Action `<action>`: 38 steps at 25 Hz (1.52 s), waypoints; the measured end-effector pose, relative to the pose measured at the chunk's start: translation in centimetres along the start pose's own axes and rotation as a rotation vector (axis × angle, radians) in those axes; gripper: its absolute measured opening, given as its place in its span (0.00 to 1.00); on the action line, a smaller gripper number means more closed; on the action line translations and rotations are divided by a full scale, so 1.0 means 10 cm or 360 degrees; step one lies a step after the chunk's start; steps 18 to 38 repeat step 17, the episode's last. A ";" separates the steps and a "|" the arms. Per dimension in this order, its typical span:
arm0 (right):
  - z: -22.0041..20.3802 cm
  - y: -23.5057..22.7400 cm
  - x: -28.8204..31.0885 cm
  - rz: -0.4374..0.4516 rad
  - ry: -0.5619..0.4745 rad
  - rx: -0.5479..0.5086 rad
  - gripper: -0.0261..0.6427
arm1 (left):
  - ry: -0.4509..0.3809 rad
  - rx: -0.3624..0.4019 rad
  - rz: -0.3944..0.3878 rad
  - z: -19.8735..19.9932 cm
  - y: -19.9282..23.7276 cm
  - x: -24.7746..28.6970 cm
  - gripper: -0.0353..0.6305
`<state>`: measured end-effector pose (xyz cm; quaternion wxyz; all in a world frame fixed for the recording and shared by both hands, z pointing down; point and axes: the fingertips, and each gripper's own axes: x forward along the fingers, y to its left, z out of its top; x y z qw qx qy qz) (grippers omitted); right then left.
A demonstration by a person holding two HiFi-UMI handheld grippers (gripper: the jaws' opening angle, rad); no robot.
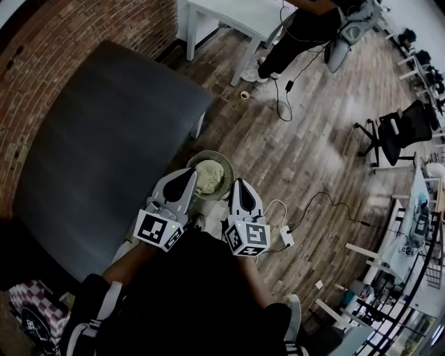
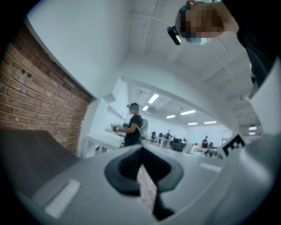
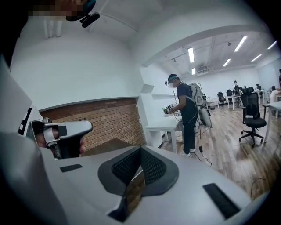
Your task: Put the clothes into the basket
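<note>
In the head view a round woven basket stands on the wooden floor by the corner of a dark grey table. A pale cream cloth lies bundled inside it. My left gripper and right gripper hover side by side above the basket's near rim, both pointing away from me. The left gripper has its jaws together with nothing between them. The right gripper is likewise shut and empty, and its view shows the left gripper at the left. The basket is hidden in both gripper views.
A brick wall runs behind the grey table. A person stands at a white table at the back. Cables and a white power box lie on the floor to the right. Office chairs stand further right.
</note>
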<state>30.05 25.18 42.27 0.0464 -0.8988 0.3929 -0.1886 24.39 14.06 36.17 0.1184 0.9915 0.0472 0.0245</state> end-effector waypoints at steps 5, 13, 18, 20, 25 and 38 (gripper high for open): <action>0.02 0.00 0.00 0.0002 -0.0004 -0.0015 0.05 | -0.0007 -0.0001 0.0013 0.00 0.01 -0.02 0.06; 0.07 0.06 -0.01 0.0007 -0.0020 -0.0027 0.05 | -0.0018 -0.0005 0.0012 0.03 0.03 -0.05 0.06; 0.05 0.10 0.00 0.0010 -0.0010 -0.0035 0.05 | -0.0015 -0.0008 0.0012 0.03 0.05 -0.05 0.06; 0.05 0.10 0.00 0.0010 -0.0010 -0.0035 0.05 | -0.0015 -0.0008 0.0012 0.03 0.05 -0.05 0.06; 0.05 0.10 0.00 0.0010 -0.0010 -0.0035 0.05 | -0.0015 -0.0008 0.0012 0.03 0.05 -0.05 0.06; 0.05 0.10 0.00 0.0010 -0.0010 -0.0035 0.05 | -0.0015 -0.0008 0.0012 0.03 0.05 -0.05 0.06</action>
